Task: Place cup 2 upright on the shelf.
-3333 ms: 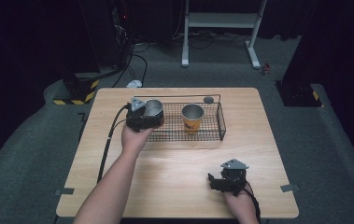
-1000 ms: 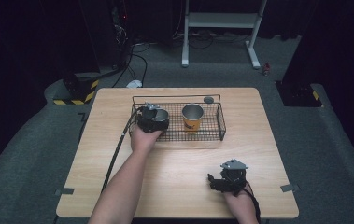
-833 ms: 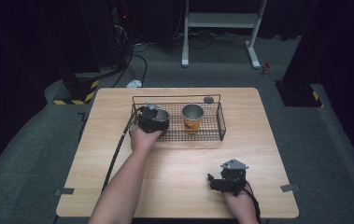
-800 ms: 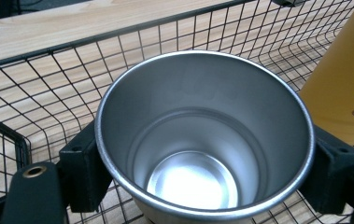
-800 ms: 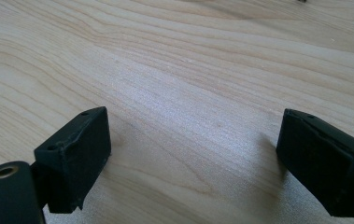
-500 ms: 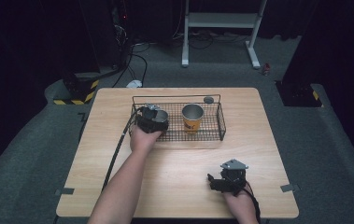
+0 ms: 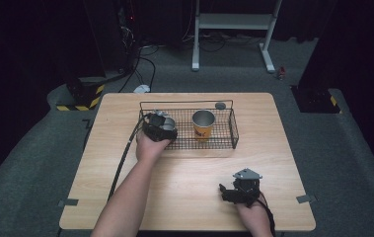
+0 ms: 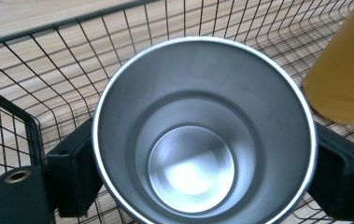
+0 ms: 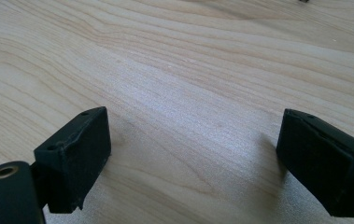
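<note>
Down at the left end of the wire basket (image 7: 234,129), the left gripper (image 7: 159,129) has a steel cup (image 8: 202,135) between its jaws. Those jaws have just been opening, and in the left gripper view they stand on either side of the cup's wall; I'd call the grip let go, though I cannot tell whether a pad is touching the steel on either side. The cup sits upright on the basket floor, mouth up, with the yellow cup (image 7: 203,123) a little to its right in the same basket.

What worries me from here is the withdrawal. If the hand lifts away at a slant, one jaw could catch the rim and tip the steel cup over on the open mesh, where a round base finds little purchase. A sideways drag would push it toward the yellow cup, which shows close at the right edge of the left gripper view, and the two could knock together. The basket's left wall is close by too, so a jaw or the trailing cable (image 7: 125,153) might snag the wire and shift the whole basket across the counter (image 7: 184,177).

The right gripper (image 7: 241,190) rests near the counter's near right edge, its jaws wide apart with nothing between them, well away from all this.
</note>
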`<act>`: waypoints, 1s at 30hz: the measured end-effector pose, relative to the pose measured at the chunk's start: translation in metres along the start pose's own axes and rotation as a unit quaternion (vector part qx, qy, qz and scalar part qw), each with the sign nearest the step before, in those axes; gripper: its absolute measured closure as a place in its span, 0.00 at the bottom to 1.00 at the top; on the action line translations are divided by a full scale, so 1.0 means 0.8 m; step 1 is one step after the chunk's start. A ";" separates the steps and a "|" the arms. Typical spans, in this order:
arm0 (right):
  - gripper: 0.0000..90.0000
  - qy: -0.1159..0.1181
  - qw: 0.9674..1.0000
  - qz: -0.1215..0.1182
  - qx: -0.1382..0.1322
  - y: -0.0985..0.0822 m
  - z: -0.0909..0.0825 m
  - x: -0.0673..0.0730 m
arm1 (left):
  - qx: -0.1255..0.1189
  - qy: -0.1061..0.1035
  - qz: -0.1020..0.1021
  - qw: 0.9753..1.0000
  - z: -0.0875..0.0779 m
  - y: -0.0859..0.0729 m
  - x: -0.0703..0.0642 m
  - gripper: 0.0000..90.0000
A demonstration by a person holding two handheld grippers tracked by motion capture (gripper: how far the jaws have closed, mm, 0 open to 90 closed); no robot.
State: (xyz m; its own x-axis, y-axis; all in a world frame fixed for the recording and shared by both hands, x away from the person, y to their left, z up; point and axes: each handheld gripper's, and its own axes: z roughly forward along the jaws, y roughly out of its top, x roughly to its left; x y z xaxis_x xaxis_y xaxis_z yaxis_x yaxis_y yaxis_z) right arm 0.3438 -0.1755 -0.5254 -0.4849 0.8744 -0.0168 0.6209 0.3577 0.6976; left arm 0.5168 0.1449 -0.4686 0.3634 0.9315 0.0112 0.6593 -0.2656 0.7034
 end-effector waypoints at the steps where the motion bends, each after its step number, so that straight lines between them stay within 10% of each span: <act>1: 0.11 0.000 1.000 -0.001 -0.001 0.000 0.000 0.000 | -0.005 0.002 -0.001 1.000 -0.001 0.001 -0.001 0.10; 30: 0.11 0.000 1.000 0.001 0.000 0.000 0.000 0.000 | -0.058 -0.016 0.000 0.998 -0.067 -0.006 -0.001 0.01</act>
State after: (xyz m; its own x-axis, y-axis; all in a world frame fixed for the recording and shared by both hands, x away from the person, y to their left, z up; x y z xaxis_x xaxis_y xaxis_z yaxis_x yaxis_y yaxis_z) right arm 0.3438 -0.1754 -0.5254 -0.4836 0.8751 -0.0150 0.6216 0.3555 0.6981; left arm 0.4780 0.1586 -0.4335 0.3851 0.9228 -0.0098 0.5790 -0.2333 0.7813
